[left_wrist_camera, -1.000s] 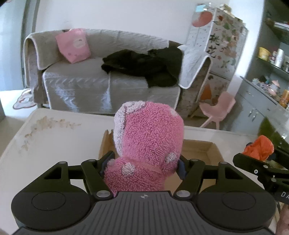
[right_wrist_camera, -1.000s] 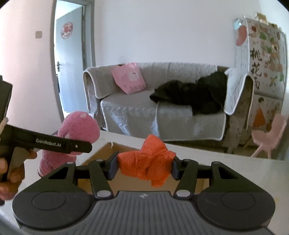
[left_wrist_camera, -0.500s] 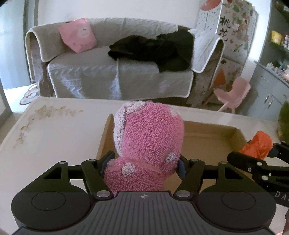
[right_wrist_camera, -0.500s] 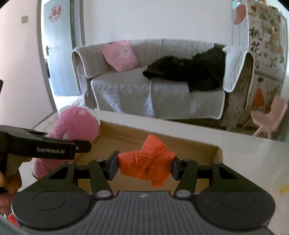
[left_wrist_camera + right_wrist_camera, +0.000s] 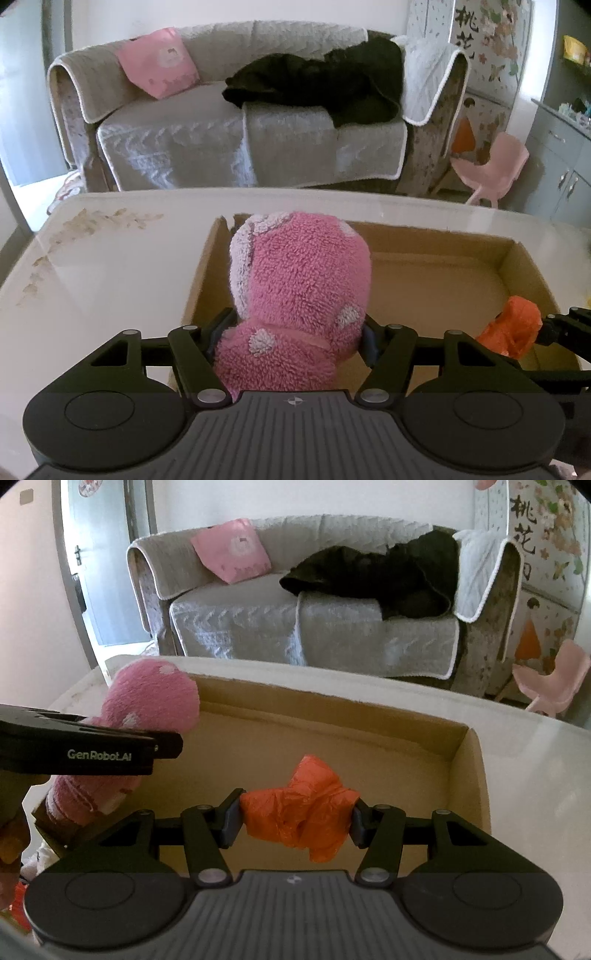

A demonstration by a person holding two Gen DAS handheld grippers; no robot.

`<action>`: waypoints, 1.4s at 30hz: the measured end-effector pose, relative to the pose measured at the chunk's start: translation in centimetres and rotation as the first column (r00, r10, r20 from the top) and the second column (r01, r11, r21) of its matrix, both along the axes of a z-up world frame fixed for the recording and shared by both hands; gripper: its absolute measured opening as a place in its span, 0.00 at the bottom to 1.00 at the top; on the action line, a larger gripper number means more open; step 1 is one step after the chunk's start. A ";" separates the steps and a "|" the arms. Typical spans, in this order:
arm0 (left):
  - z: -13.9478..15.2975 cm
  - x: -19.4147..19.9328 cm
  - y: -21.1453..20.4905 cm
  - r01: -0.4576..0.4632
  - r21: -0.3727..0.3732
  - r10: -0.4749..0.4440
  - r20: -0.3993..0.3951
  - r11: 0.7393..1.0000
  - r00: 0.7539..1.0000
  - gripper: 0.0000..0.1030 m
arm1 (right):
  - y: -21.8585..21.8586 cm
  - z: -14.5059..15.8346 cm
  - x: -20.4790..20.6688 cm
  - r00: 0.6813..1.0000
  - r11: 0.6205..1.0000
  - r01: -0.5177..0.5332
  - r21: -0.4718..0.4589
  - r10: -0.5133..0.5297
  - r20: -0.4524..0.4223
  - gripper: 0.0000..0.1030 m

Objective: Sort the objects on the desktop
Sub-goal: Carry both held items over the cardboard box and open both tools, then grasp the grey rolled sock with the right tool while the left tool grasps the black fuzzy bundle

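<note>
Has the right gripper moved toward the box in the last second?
Yes. The right gripper, shut on the orange bag, has come down and forward over the cardboard box, whose floor now fills the view beneath it.

Fuzzy pink plush toy (image 5: 299, 291) and crumpled orange plastic bag (image 5: 301, 810), both aloft over open cardboard box (image 5: 469, 775).

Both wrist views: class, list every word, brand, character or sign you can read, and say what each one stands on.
"GenRobot.AI": white print on the side of the left gripper, seen in the right wrist view.
"桃花": large black characters on the decorated cabinet beside the sofa.
Pink cushion: a pale round print, too blurred to read.
Round sign by the door: unreadable.
</note>
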State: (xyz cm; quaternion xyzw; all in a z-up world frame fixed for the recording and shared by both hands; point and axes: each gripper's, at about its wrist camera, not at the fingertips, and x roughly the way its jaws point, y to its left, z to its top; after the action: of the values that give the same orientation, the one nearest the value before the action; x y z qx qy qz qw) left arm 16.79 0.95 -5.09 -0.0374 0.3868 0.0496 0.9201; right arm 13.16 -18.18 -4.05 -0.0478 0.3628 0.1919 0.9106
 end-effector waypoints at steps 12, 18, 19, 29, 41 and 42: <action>-1.9 0.6 -1.2 0.051 0.037 -0.048 -0.085 0.998 0.995 0.72 | 0.5 -1.1 0.3 0.999 0.999 0.005 -0.037 -0.007 -0.048 0.51; -1.9 0.5 -1.3 0.052 0.040 -0.048 -0.093 0.998 0.994 0.86 | 0.4 -1.1 0.2 0.999 0.999 0.016 -0.050 -0.018 -0.031 0.71; -1.7 0.4 -1.2 0.050 0.043 -0.046 -0.093 0.998 0.995 0.89 | 0.3 -0.9 0.1 1.000 0.999 0.019 -0.050 -0.020 -0.019 0.74; 2.3 -1.9 0.0 0.051 0.029 -0.050 -0.032 0.998 0.998 1.00 | -2.0 1.9 -1.7 0.996 0.999 0.043 -0.030 -0.040 0.081 0.85; 6.7 -10.9 1.3 0.253 0.193 -0.259 0.009 0.948 0.966 1.00 | -4.3 4.8 -6.4 0.986 0.999 -0.020 -0.043 0.027 0.166 0.97; 6.5 -11.9 1.8 0.265 0.194 -0.270 0.003 0.944 0.963 1.00 | -4.6 4.6 -6.7 0.987 0.998 -0.026 -0.049 0.033 0.158 0.97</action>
State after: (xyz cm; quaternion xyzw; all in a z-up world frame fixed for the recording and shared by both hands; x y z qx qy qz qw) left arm 4.91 2.70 1.41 0.1038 0.3681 -0.0392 0.9232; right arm 6.46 -22.82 0.52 -0.0896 0.2928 0.1924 0.9323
